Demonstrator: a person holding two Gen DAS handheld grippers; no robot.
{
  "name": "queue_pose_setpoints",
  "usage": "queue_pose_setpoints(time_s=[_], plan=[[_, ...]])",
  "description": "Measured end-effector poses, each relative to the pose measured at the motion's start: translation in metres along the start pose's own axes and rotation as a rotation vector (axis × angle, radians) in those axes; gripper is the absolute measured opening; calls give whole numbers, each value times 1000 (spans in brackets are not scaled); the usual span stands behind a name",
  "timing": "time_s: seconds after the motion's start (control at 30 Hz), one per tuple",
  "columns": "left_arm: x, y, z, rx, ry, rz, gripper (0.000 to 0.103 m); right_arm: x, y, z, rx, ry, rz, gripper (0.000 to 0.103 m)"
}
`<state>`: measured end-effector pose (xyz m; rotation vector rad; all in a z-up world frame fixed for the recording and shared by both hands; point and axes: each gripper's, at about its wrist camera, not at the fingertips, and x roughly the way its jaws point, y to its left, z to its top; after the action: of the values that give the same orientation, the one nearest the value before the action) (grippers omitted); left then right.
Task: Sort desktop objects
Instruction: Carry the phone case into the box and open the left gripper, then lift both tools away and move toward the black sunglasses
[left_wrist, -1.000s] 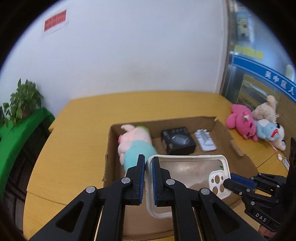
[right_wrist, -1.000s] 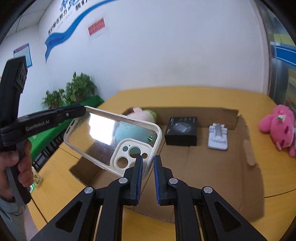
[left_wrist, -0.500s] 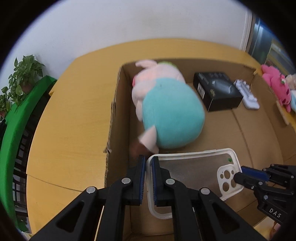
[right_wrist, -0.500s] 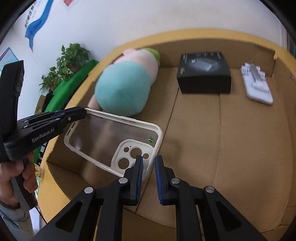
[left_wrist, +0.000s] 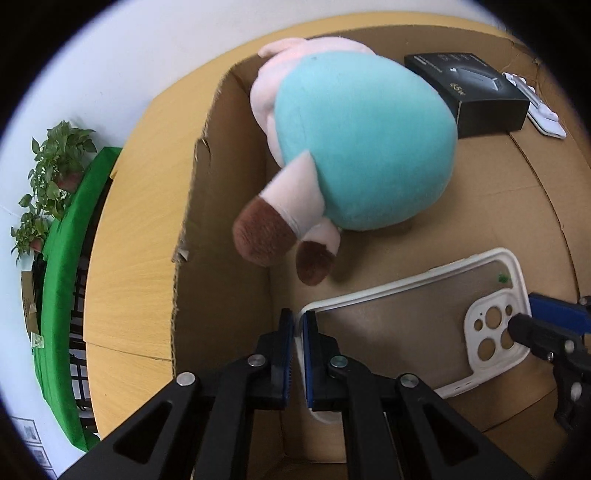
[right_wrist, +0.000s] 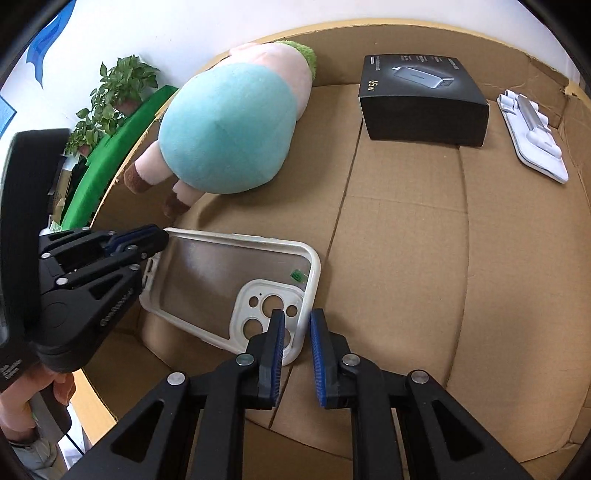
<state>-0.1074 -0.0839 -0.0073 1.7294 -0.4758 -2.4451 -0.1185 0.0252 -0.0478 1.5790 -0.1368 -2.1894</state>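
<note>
**While gripped at one corner, a phone case is held low inside the box**

While clamped at its corner by the left tongs (left_wrist: 298, 334), the clear phone case with a white rim and white camera cut-outs (right_wrist: 236, 291) is held low over the floor of the brown cardboard box (right_wrist: 406, 240), near the feet of the teal and pink plush toy (right_wrist: 229, 129). "65W" is printed on the black carton (right_wrist: 421, 103). The right tongs (right_wrist: 296, 334) are seen parted around the case's camera-end rim, not clamping it.
</note>
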Motion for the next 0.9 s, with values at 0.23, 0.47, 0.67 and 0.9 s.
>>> queue_pose_setpoints(time_s=[0.23,0.47,0.67,0.9], plan=[[-61,22,-17,-90,-224,27,26,-69,12,-31,-131,-195,-73,83],[-175,19,-102,-284,-656,-111,82,-157,20,-88,-149,-374,-151,103],[-205,-20,-122,-304,-722,-229,82,-197,29,-130,-157,-426,-205,103],[-220,-52,-133,-264,-715,-291,82,-219,16,-164,-141,-444,-251,103]])
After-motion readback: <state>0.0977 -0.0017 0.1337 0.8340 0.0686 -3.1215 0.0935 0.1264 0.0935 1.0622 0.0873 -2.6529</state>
